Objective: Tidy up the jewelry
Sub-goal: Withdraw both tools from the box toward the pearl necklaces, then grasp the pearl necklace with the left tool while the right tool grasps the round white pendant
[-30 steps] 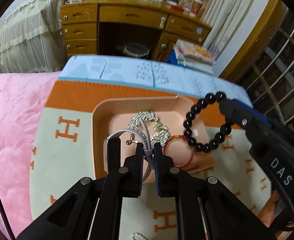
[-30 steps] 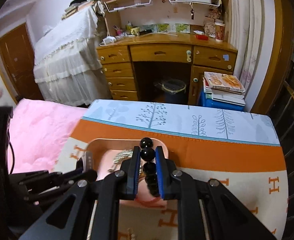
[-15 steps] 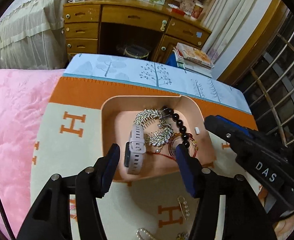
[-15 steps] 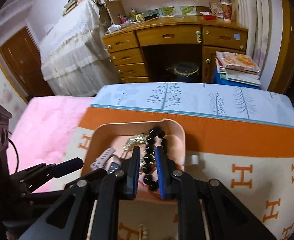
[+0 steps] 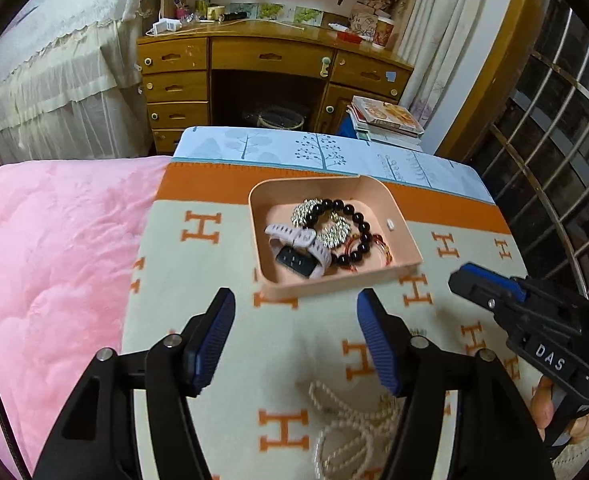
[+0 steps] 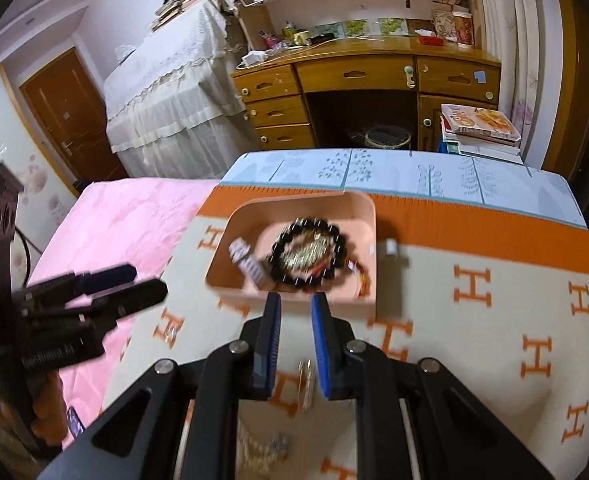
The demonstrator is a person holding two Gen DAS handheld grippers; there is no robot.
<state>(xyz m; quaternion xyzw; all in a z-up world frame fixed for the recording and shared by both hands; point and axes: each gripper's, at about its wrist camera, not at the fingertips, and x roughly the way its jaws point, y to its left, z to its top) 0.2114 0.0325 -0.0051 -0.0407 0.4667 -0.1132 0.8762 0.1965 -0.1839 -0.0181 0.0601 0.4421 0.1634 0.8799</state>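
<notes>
A peach tray point(image 5: 406, 246) point(image 6: 222, 240) sits on the orange-and-cream H blanket. In it lie a black bead bracelet point(image 5: 354, 224) point(image 6: 334, 240), a lilac-strapped watch point(image 5: 298, 248) point(image 6: 248, 262), a silver piece point(image 5: 304, 212) and a red string bracelet point(image 5: 382, 246). My left gripper point(image 5: 296, 308) is wide open and empty, just short of the tray. My right gripper point(image 6: 296, 306) is open a little and empty at the tray's near rim; it also shows in the left wrist view point(image 5: 490, 288). A pearl necklace point(image 5: 346, 428) lies on the blanket below the left gripper.
A pink quilt point(image 5: 46, 264) lies to the left. A small white piece point(image 6: 391, 247) sits right of the tray. A wooden desk point(image 5: 270, 68), stacked books point(image 5: 386, 120) and a window grille point(image 5: 554, 120) stand beyond the bed.
The left gripper let go of the watch and the right gripper let go of the black bead bracelet; both now lie in the tray. Both grippers have drawn back from the tray.
</notes>
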